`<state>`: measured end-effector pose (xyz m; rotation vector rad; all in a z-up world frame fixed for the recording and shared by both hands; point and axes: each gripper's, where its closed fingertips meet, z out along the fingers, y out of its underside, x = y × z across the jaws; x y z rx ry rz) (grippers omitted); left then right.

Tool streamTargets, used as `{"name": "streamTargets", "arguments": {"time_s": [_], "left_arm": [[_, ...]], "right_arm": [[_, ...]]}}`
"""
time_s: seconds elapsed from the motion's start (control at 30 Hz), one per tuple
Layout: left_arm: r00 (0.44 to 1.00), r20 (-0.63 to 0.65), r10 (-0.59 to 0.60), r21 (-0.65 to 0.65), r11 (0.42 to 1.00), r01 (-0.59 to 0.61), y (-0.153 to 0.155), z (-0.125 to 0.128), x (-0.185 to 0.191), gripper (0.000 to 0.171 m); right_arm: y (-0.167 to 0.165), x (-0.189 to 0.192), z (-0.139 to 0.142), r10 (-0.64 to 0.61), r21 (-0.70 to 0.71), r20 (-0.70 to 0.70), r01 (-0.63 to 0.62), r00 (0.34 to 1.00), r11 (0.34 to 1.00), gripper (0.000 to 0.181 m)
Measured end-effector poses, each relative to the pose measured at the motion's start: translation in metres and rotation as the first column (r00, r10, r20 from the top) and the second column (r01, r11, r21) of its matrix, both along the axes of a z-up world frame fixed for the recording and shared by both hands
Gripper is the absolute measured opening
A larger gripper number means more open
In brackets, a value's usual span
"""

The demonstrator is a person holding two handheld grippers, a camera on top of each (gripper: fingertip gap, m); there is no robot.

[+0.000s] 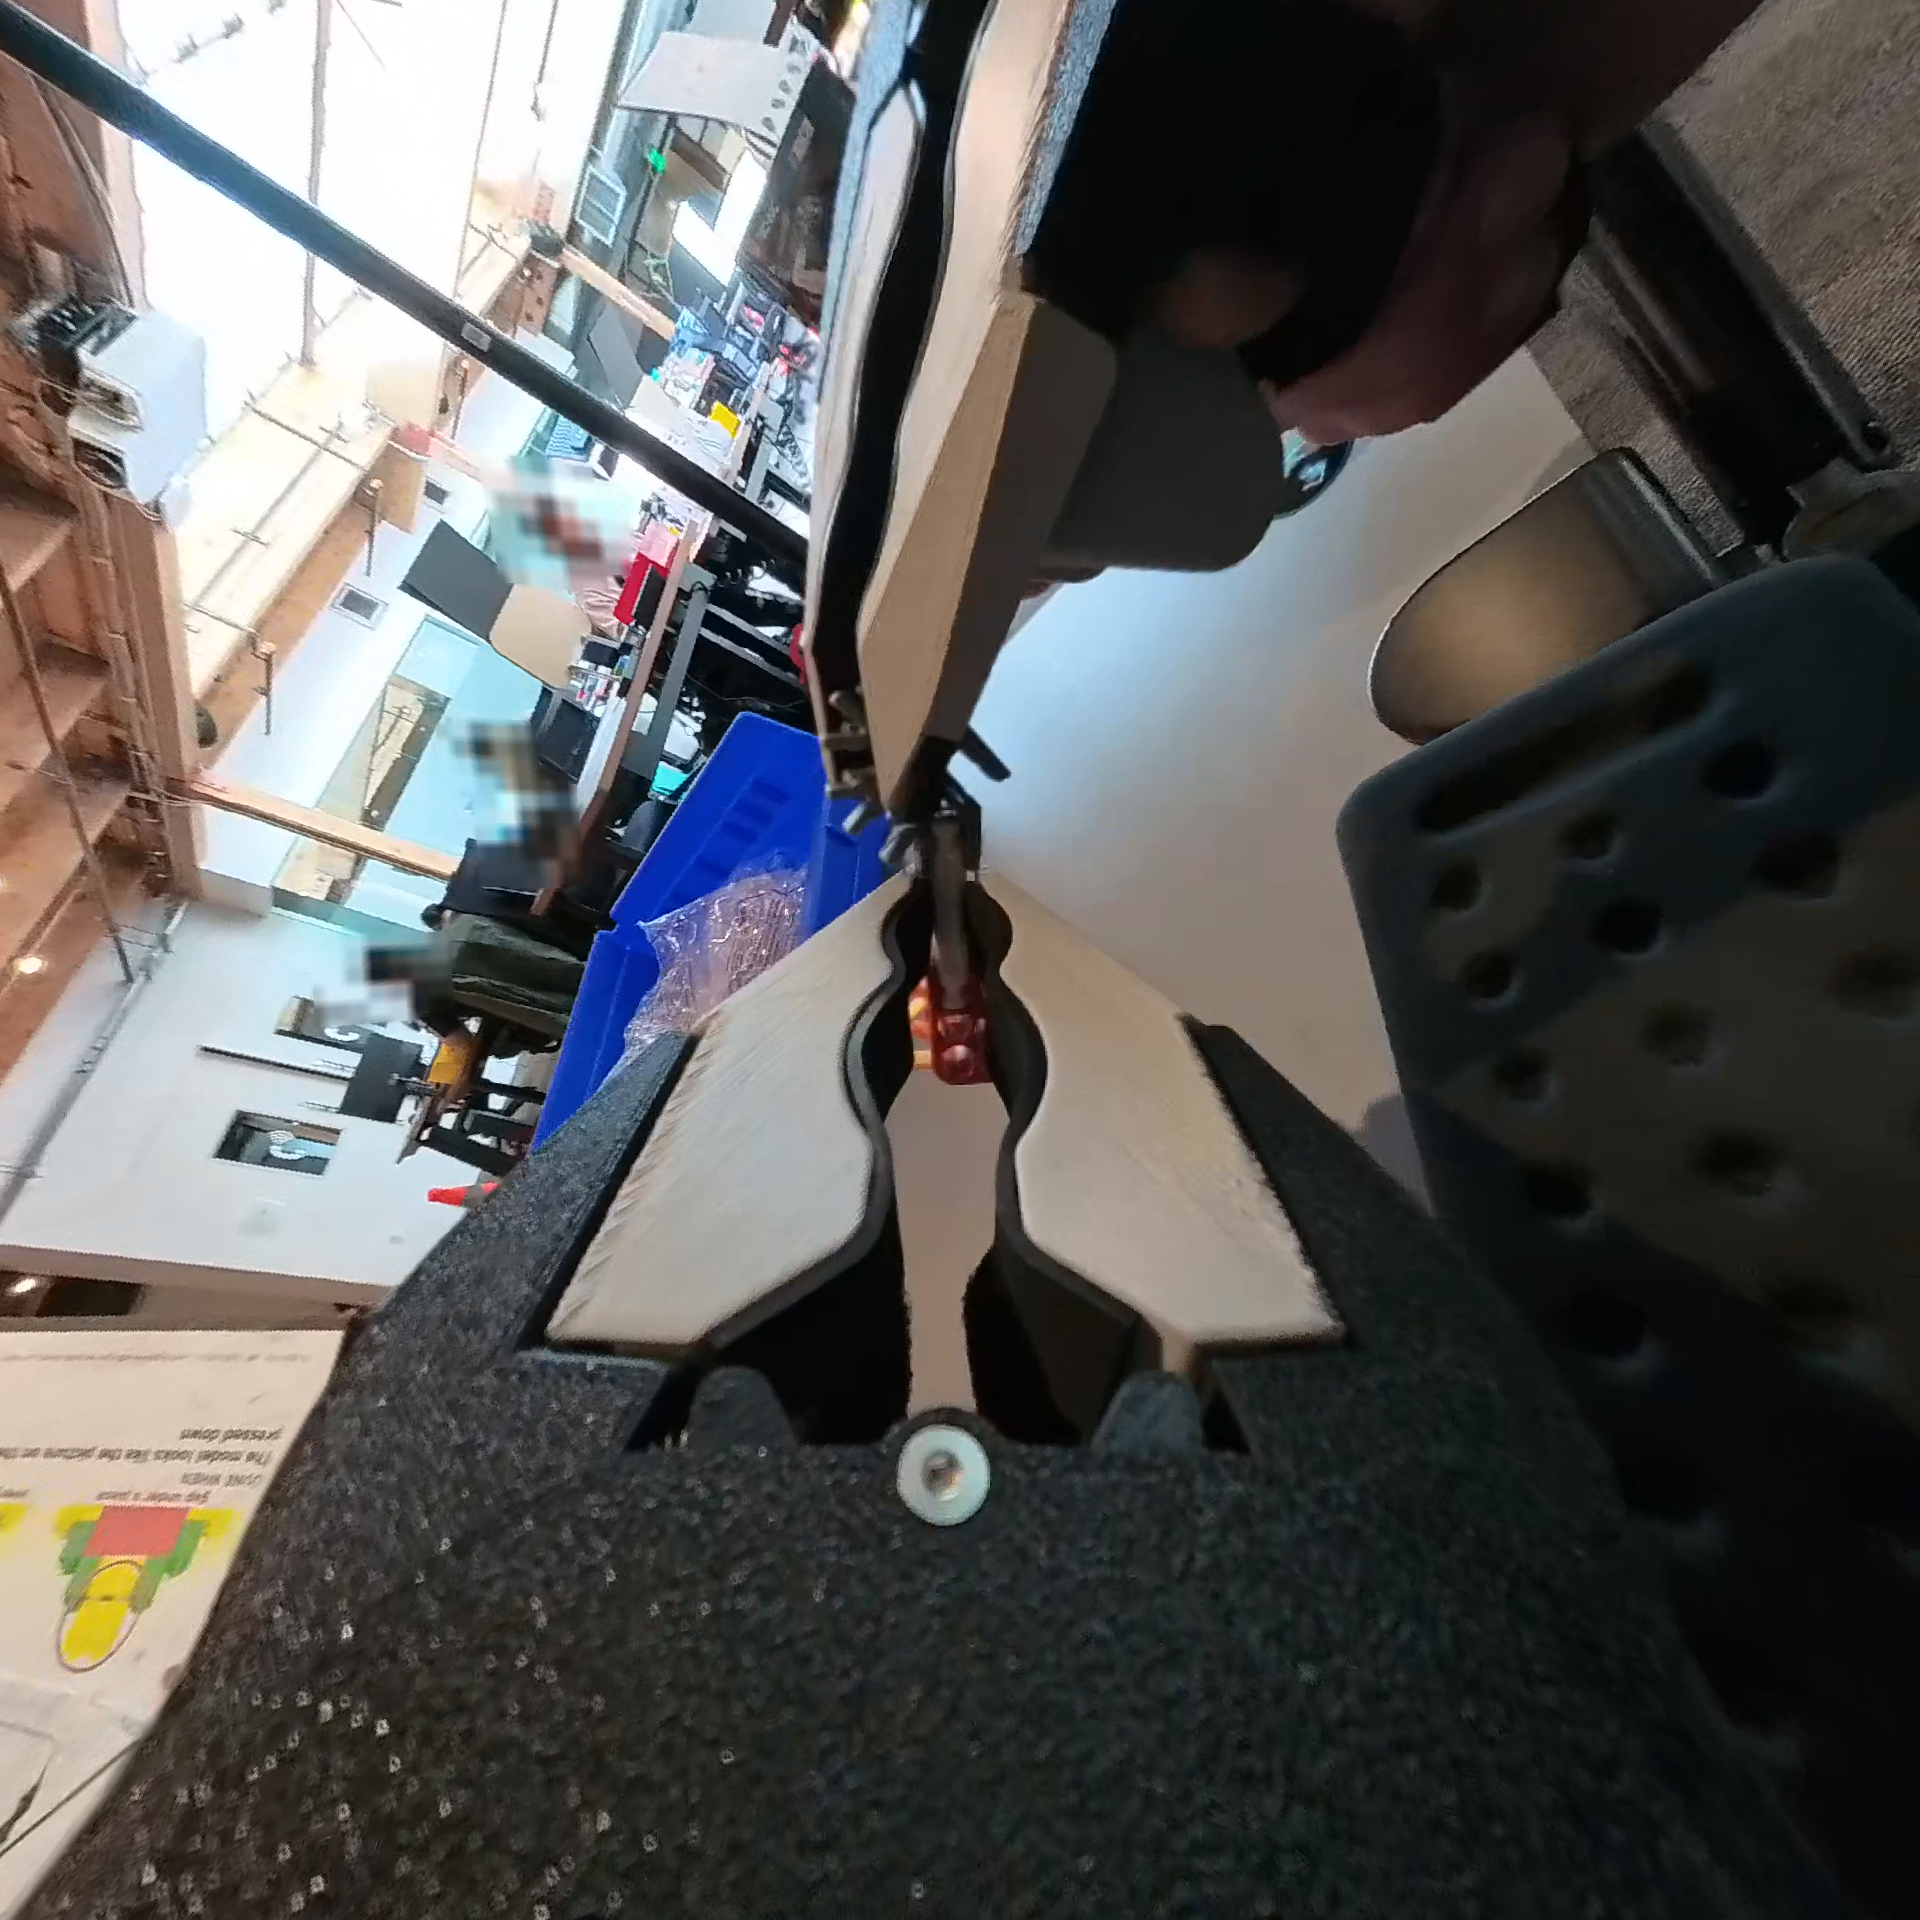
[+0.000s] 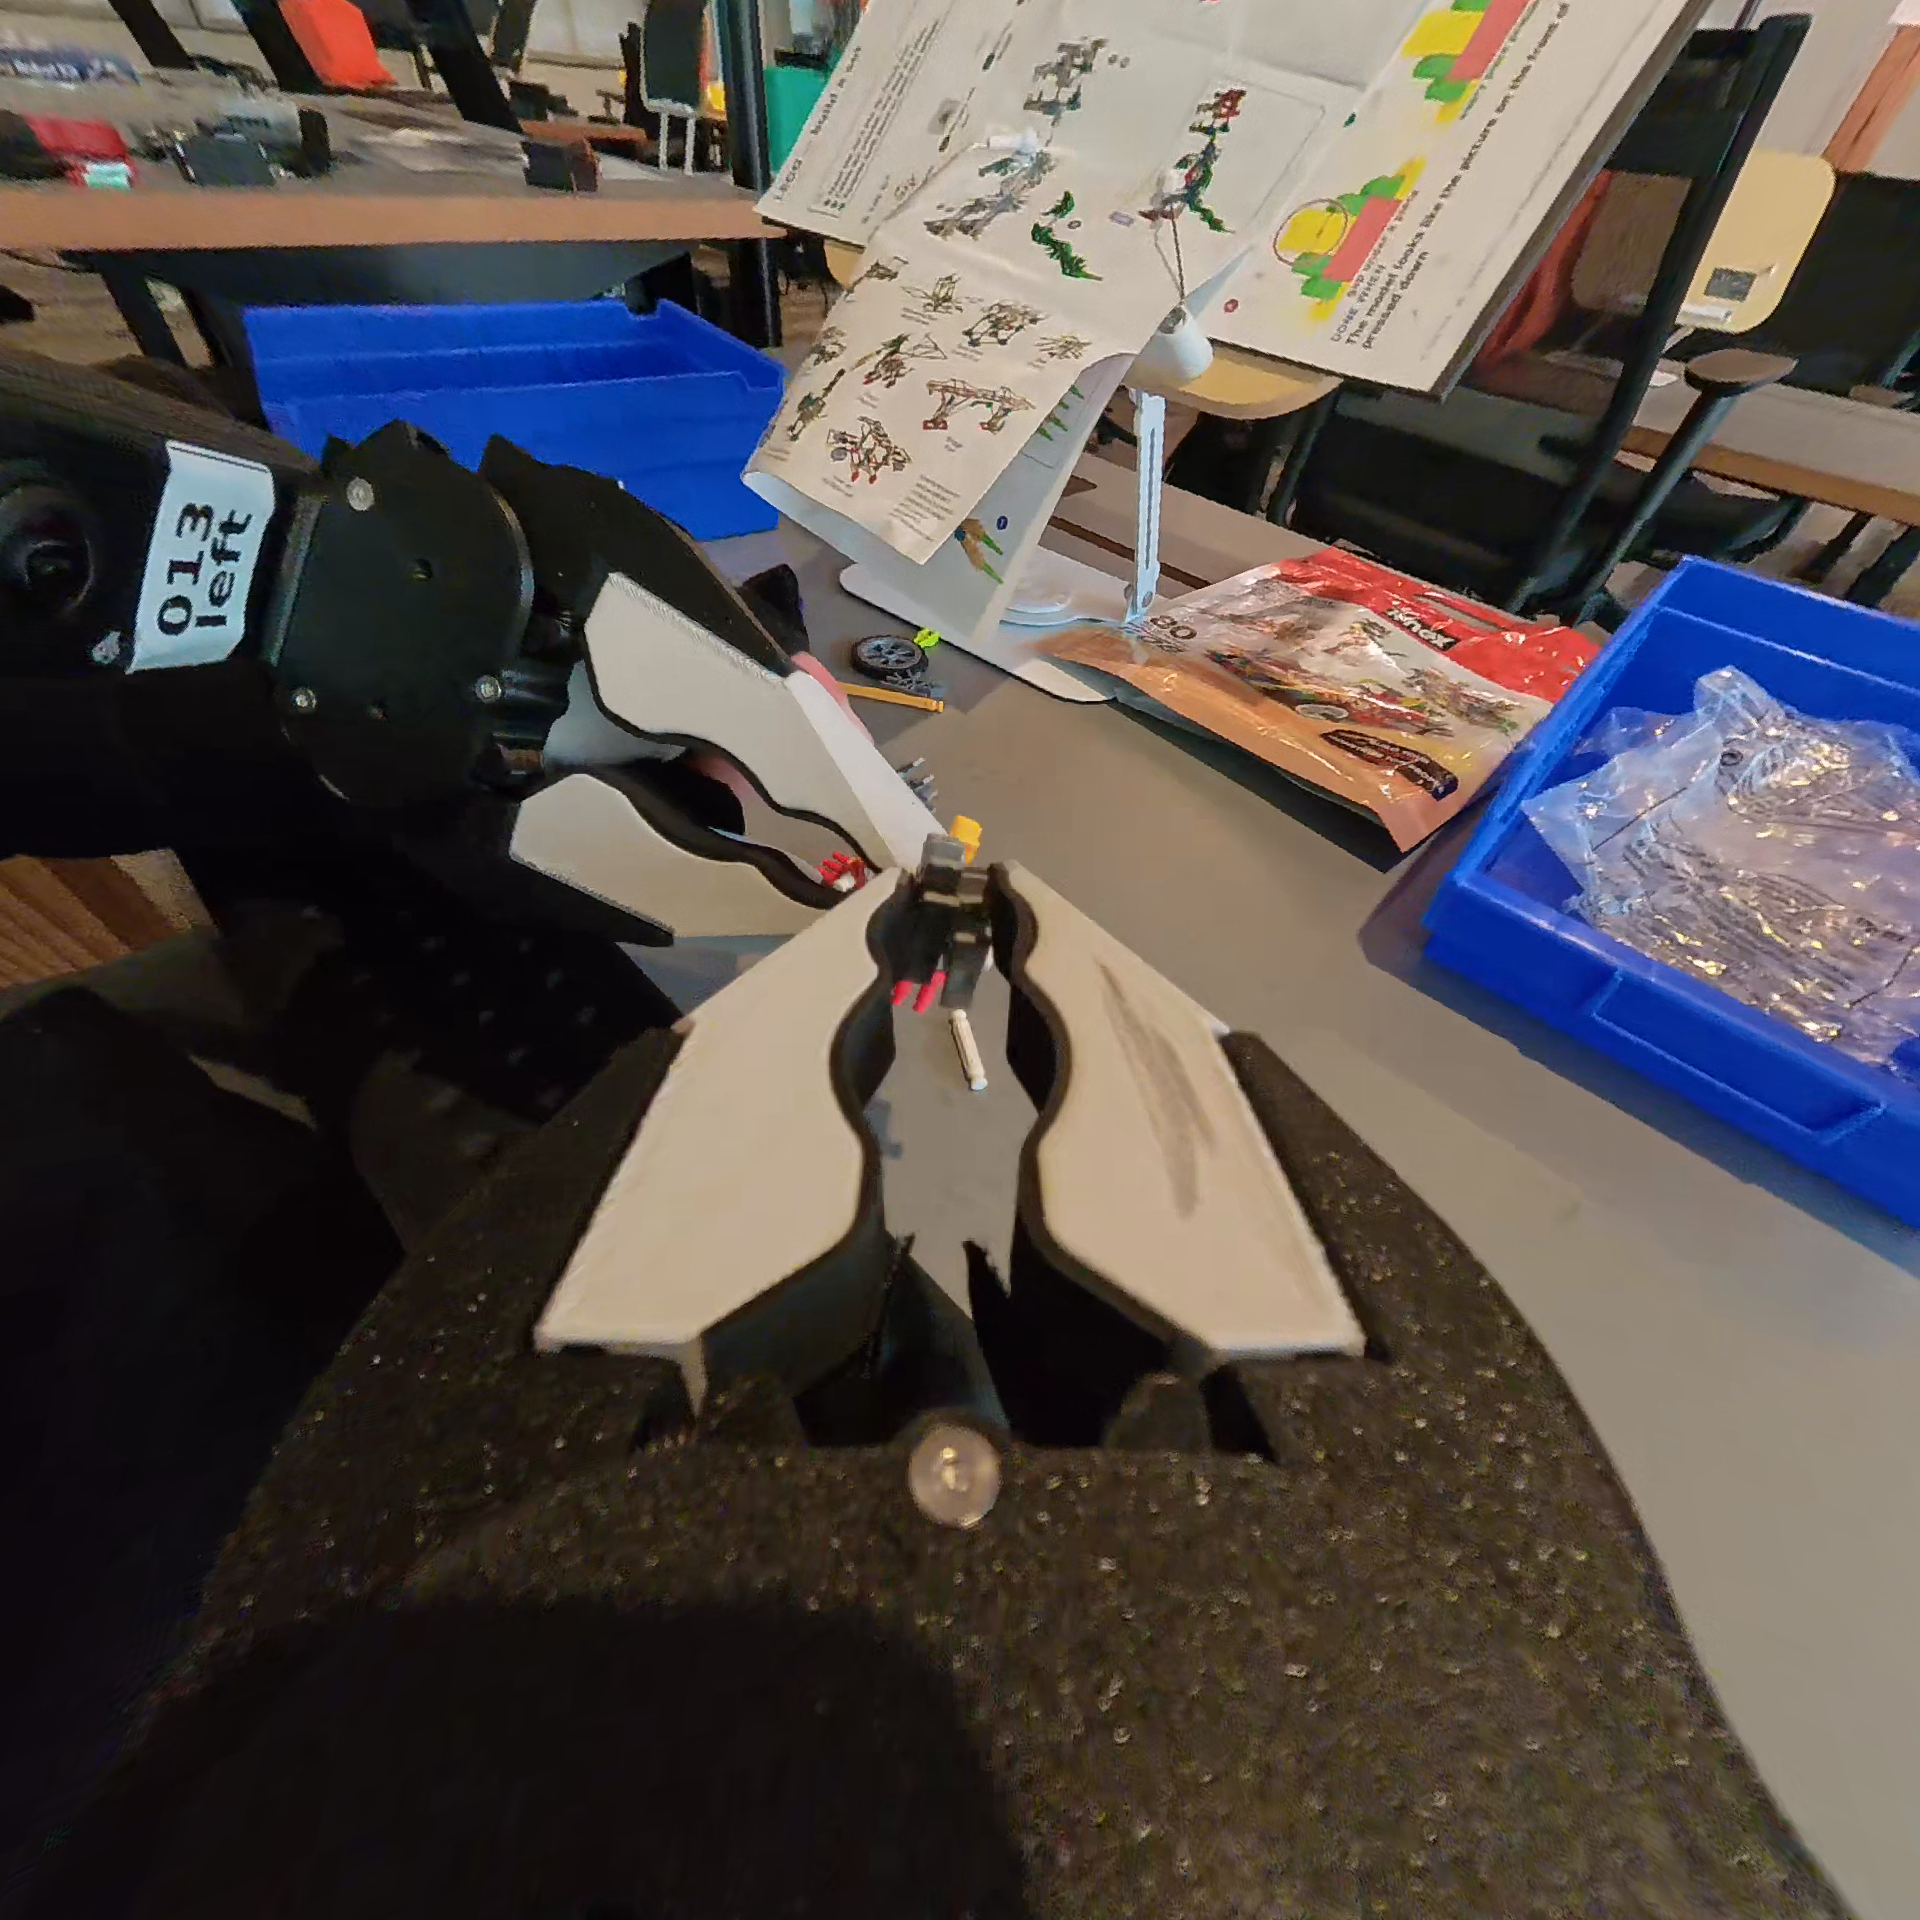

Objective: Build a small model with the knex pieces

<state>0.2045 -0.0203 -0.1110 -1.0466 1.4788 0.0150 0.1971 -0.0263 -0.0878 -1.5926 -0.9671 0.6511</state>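
Observation:
In the left wrist view my left gripper (image 1: 930,883) is shut on a thin grey rod (image 1: 948,920) with a red connector (image 1: 956,1029) that hangs between the fingers. My right gripper (image 1: 904,805) comes in from above and its tips meet the same small piece. In the right wrist view my right gripper (image 2: 945,883) is shut on a small grey and black assembly (image 2: 951,925) with red pins, just above the grey table (image 2: 1351,1039). The left gripper (image 2: 894,857) reaches in from the left, tip to tip with it. A yellow piece (image 2: 968,831) shows just behind the tips.
A white rod (image 2: 966,1049) lies on the table under my right gripper. A blue bin (image 2: 1621,997) with plastic bags (image 2: 1745,831) stands at right, another blue bin (image 2: 499,384) at back left. Instruction sheets on a stand (image 2: 997,343), a printed pouch (image 2: 1320,675) and a small wheel (image 2: 888,655) lie behind. Only a small space, under 4 cm, lies between the two pairs of fingers.

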Motion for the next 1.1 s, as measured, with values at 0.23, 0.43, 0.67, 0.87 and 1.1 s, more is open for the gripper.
{"name": "streamTargets", "arguments": {"time_s": [0.23,0.43,0.67,0.87,1.1], "left_arm": [[0.999,0.039,0.000,-0.033,0.999,0.002,0.003,0.004,-0.002,0.004],[0.967,0.247,-0.064,-0.362,0.920,0.153,0.000,0.014,-0.003,0.004],[0.851,0.501,-0.158,-0.651,0.578,0.491,-0.023,0.031,-0.004,0.004],[0.746,0.639,-0.189,-0.658,0.370,0.656,-0.040,0.047,-0.008,0.004],[0.586,0.778,-0.229,-0.547,0.212,0.810,-0.055,0.073,-0.021,0.004]], "right_arm": [[0.006,0.001,0.011,-0.015,-0.002,-0.037,0.015,0.999,1.000,0.032],[0.006,0.010,0.026,0.032,-0.055,-0.141,-0.040,0.990,0.998,0.032],[-0.005,-0.002,0.031,0.207,0.016,-0.070,-0.206,0.976,0.978,0.030],[-0.014,-0.011,0.047,0.299,0.006,-0.143,-0.301,0.944,0.954,0.032],[-0.028,-0.018,0.056,0.303,0.011,-0.221,-0.309,0.927,0.951,0.032]]}}
